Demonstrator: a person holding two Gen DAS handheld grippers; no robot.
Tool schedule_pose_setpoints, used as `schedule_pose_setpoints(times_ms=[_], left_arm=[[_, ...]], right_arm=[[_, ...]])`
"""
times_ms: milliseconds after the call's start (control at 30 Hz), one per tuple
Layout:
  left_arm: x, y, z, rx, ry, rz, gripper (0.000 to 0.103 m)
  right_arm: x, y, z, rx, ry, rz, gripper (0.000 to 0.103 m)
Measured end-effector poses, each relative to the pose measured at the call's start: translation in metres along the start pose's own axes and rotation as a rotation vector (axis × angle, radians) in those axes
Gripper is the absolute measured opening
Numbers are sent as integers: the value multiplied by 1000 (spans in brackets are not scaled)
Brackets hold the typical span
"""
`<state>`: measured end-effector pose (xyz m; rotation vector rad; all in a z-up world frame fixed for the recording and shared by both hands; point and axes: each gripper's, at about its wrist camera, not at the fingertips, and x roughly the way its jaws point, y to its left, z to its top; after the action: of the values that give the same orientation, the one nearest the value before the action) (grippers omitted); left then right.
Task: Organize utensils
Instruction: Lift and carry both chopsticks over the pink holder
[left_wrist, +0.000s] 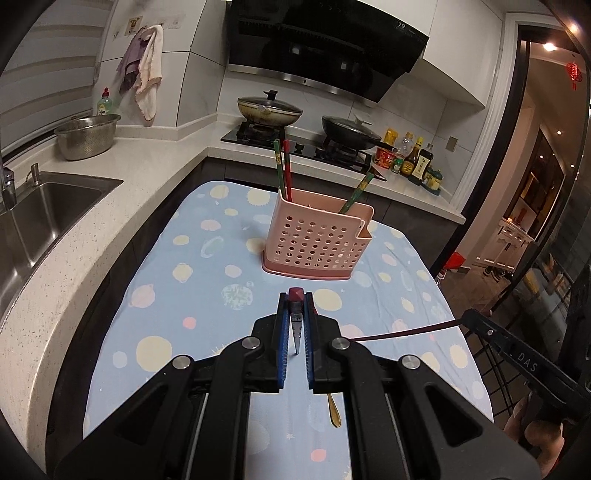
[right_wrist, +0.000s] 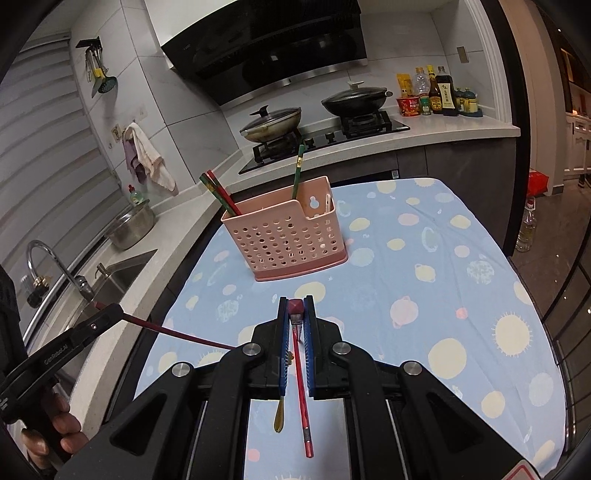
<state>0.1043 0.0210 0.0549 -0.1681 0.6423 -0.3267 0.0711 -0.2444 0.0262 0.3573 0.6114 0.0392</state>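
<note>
A pink perforated utensil holder (left_wrist: 314, 240) (right_wrist: 286, 236) stands on the blue dotted tablecloth and holds three chopsticks (left_wrist: 282, 166) (right_wrist: 218, 194). My left gripper (left_wrist: 296, 295) is shut on a red chopstick (left_wrist: 295, 325), a little in front of the holder. My right gripper (right_wrist: 296, 306) is shut on another red chopstick (right_wrist: 301, 384), also just in front of the holder. In the left wrist view the right gripper's chopstick (left_wrist: 406, 332) shows at the right. A gold spoon handle (left_wrist: 334, 411) (right_wrist: 279, 417) lies on the cloth under the grippers.
The table (left_wrist: 166, 277) (right_wrist: 461, 277) stands next to a counter with a sink (left_wrist: 33, 221) and a steel bowl (left_wrist: 86, 136). Behind it a stove carries two lidded pans (left_wrist: 269, 109) (right_wrist: 354, 98). Sauce bottles (right_wrist: 439, 92) stand at the back right.
</note>
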Motion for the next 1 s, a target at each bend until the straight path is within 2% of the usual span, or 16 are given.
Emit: schedule_pose_setpoints(times_ms=[533, 700, 1000], left_arm=[[-2, -6, 38, 15, -61, -27, 7], [-4, -13, 67, 14, -104, -56, 7], [-4, -33, 141, 62, -241, -78, 7]], right_arm=[[-8, 8, 46, -4, -91, 46, 7], [-8, 15, 73, -12, -136, 76, 7], [5, 34, 134, -17, -223, 126, 7]])
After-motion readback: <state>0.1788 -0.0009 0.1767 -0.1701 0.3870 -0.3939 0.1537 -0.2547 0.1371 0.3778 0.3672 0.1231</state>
